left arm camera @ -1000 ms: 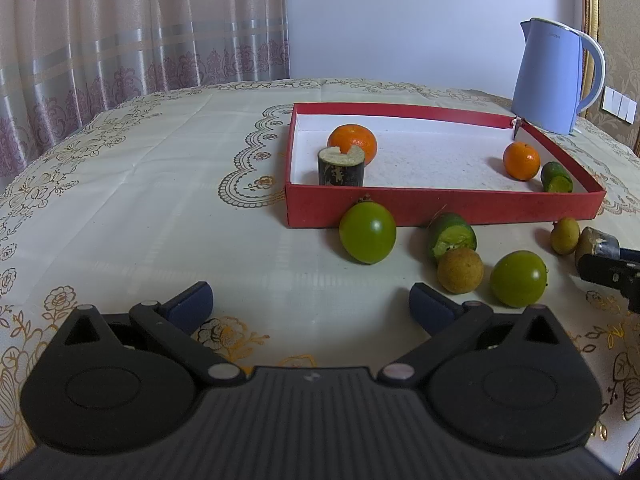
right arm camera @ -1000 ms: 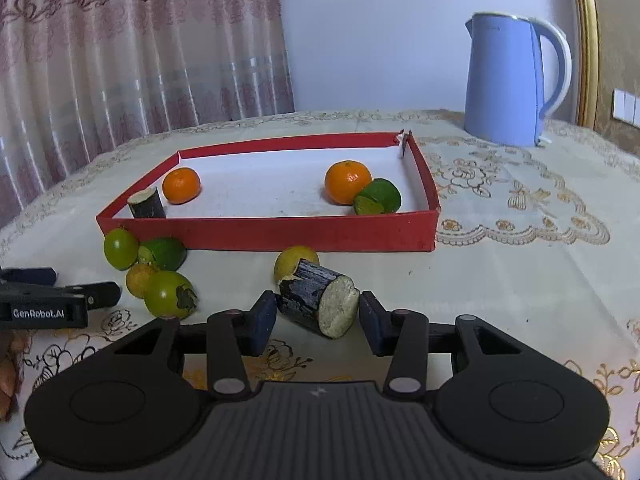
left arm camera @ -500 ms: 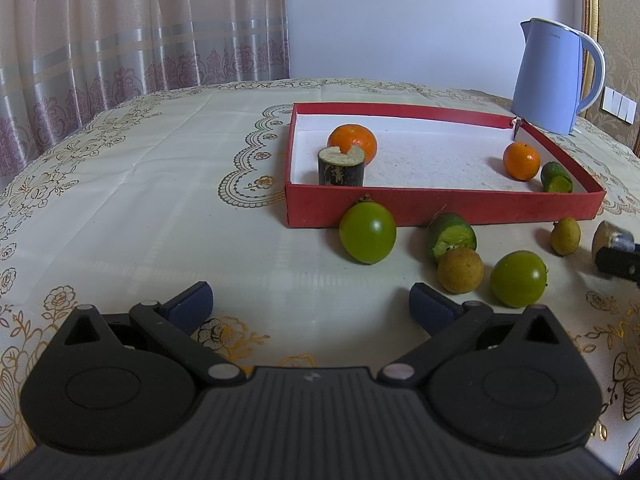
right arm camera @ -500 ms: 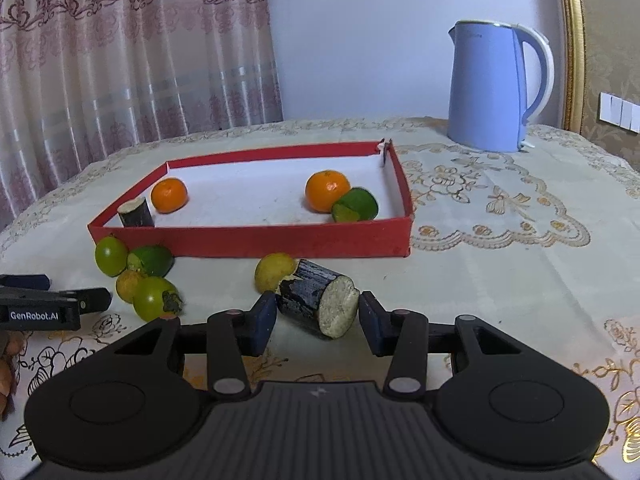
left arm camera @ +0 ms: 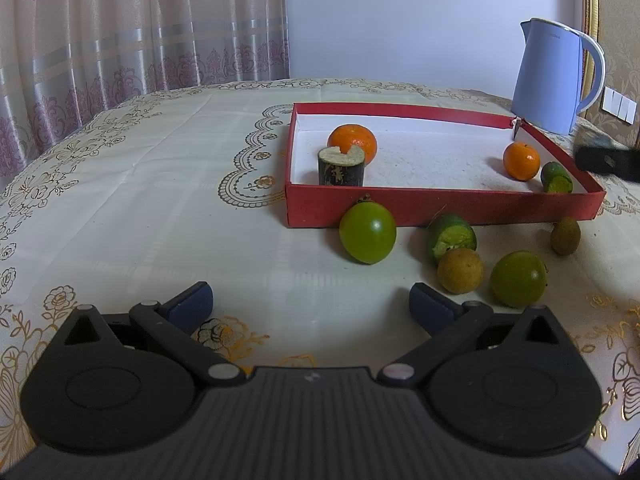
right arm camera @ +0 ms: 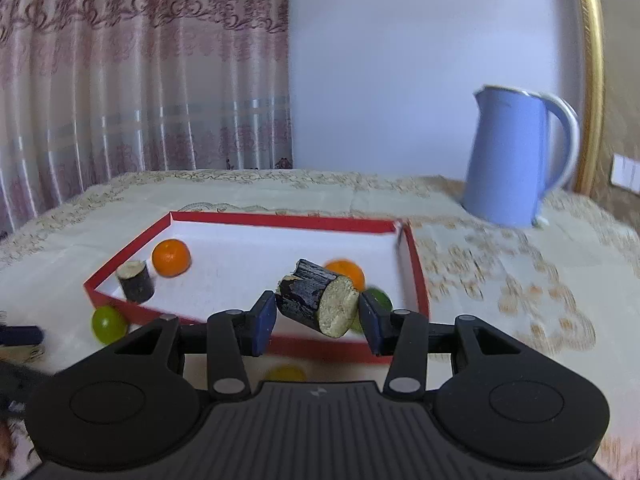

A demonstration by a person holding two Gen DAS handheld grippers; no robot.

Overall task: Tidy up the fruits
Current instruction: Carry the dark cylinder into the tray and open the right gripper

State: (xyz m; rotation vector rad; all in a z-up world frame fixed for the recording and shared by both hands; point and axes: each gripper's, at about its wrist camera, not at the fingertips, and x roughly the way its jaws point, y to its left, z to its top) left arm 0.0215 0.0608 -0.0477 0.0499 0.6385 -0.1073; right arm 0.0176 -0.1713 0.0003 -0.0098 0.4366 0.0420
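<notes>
My right gripper is shut on a dark sugarcane piece, held in the air above the near wall of the red tray. Inside the tray lie another sugarcane piece, two oranges and a cut green fruit. On the cloth in front of the tray rest two green fruits, a cut green fruit, a brown fruit and a small yellowish fruit. My left gripper stands open over bare cloth, nothing between its fingers. The right gripper shows blurred at the right edge in the left wrist view.
A blue kettle stands behind the tray's far right corner. The table wears a cream cloth with gold patterns. Curtains hang behind the table on the left.
My right gripper has lifted the sugarcane piece off the cloth and carried it up over the tray's near wall. The left gripper has stayed still.
</notes>
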